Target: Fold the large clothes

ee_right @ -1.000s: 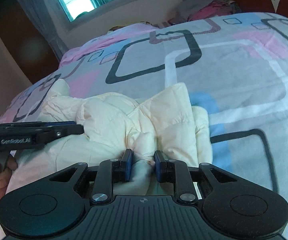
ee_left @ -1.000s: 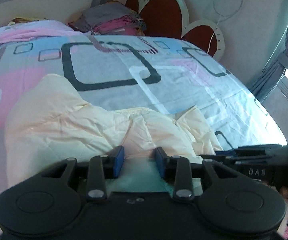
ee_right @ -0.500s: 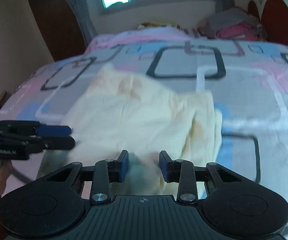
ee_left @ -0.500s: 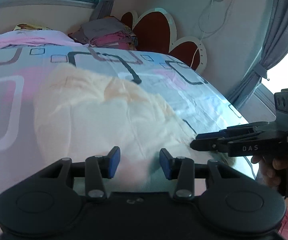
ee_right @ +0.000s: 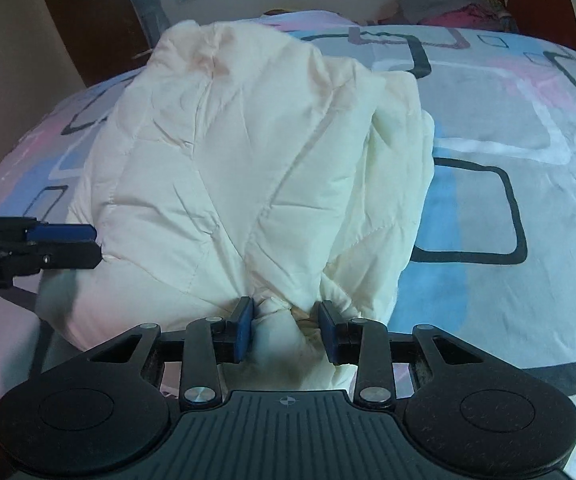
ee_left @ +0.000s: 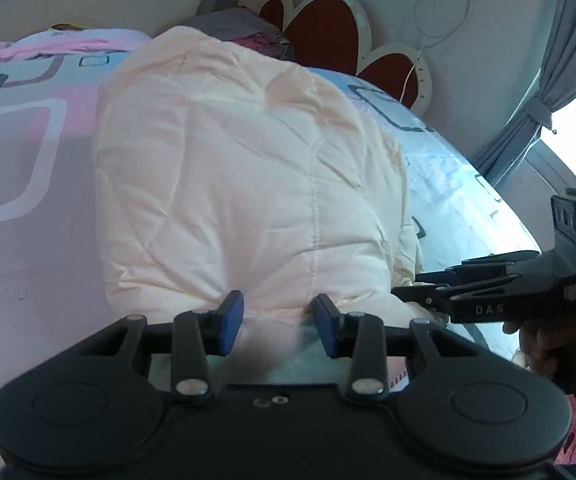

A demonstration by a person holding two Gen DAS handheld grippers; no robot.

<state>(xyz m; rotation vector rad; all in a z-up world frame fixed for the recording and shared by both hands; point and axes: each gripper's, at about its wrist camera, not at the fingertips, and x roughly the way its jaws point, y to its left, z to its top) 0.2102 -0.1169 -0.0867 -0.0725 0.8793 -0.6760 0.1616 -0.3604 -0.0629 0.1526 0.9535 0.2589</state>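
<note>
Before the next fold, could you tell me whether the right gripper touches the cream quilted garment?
Touching: the right wrist view shows the right gripper clamping bunched cream quilted garment.

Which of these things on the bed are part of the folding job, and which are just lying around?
In the job:
- cream quilted garment, bunched between both sets of jaws
- right gripper, pinching it
- left gripper, jaws closing on its near edge

Just lying about:
- patterned bedsheet
- pile of clothes by the headboard
- grey curtain
</note>
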